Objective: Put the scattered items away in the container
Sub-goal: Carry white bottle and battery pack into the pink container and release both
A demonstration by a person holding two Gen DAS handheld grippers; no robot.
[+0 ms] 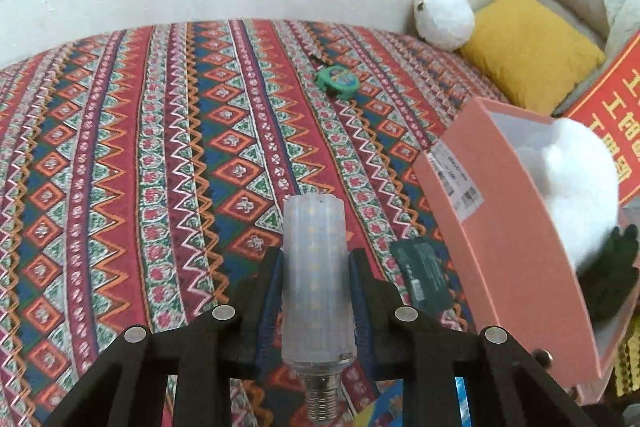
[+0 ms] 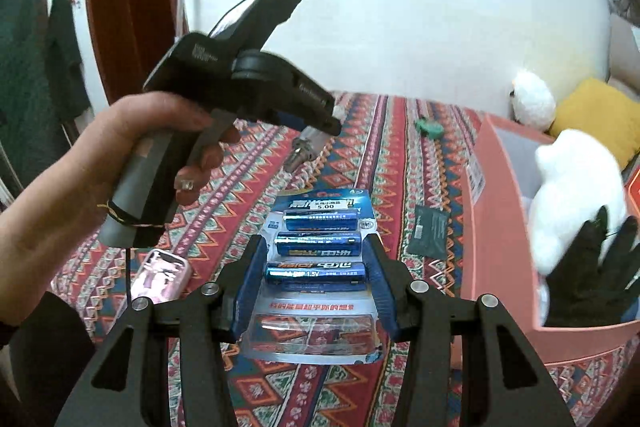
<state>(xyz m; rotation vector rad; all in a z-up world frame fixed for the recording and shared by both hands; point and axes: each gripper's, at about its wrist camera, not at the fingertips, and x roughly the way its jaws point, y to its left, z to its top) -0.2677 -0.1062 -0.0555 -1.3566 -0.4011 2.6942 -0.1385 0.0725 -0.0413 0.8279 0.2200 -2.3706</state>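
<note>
**Both grippers loaded, box at the right**

In the left wrist view my left gripper (image 1: 314, 263) sits at bottom centre, its fingers closed narrow on a frosted corn-style LED bulb (image 1: 316, 275), screw base pointing toward the camera. Above it, in the upper middle of the frame, a green tape measure (image 1: 337, 78) lies on the patterned bedspread (image 1: 120, 167). Just right of the bulb a dark green packet (image 1: 424, 273) lies flat, near the wall of the pink box (image 1: 500, 247) that fills the right side; a white plush toy (image 1: 572, 183) and a black glove (image 1: 616, 267) are inside it.

In the right wrist view my left hand (image 2: 92, 163) grips the other gripper's handle at the left of the frame. At bottom centre my right gripper (image 2: 318, 259) clamps a blister pack of blue batteries (image 2: 318, 251) by its side edges. A pink object (image 2: 160, 273), perhaps a phone, lies at lower left.
</note>
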